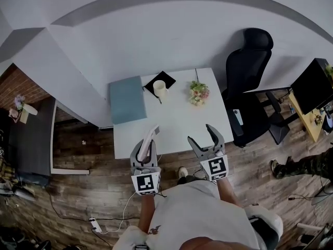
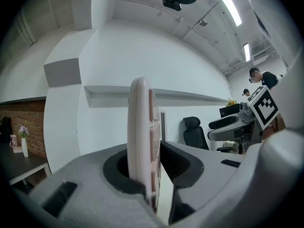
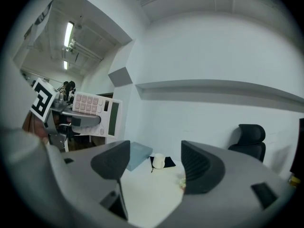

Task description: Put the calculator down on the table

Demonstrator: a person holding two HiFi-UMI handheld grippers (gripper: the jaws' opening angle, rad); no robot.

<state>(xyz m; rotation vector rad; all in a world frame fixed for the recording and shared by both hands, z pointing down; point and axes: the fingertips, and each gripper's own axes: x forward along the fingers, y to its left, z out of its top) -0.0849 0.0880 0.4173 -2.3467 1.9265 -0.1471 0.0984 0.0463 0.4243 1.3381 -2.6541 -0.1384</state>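
Note:
My left gripper point(image 1: 151, 140) is shut on a white calculator point(image 1: 149, 138) with pink keys, held on edge over the near edge of the white table point(image 1: 171, 121). In the left gripper view the calculator point(image 2: 141, 141) stands upright between the jaws. The right gripper view shows the calculator point(image 3: 99, 116) from its key side, at the left, clamped in the left gripper point(image 3: 78, 120). My right gripper point(image 1: 204, 137) is open and empty, level with the left one, also at the table's near edge. The right gripper point(image 3: 154, 167) points across the table.
On the table lie a blue-grey book point(image 1: 126, 99), a white cup point(image 1: 159, 89) on a black cloth point(image 1: 159, 80), and a small flower bunch point(image 1: 199, 93). A black office chair point(image 1: 248, 90) stands to the right. A dark side table point(image 1: 30, 134) is at far left.

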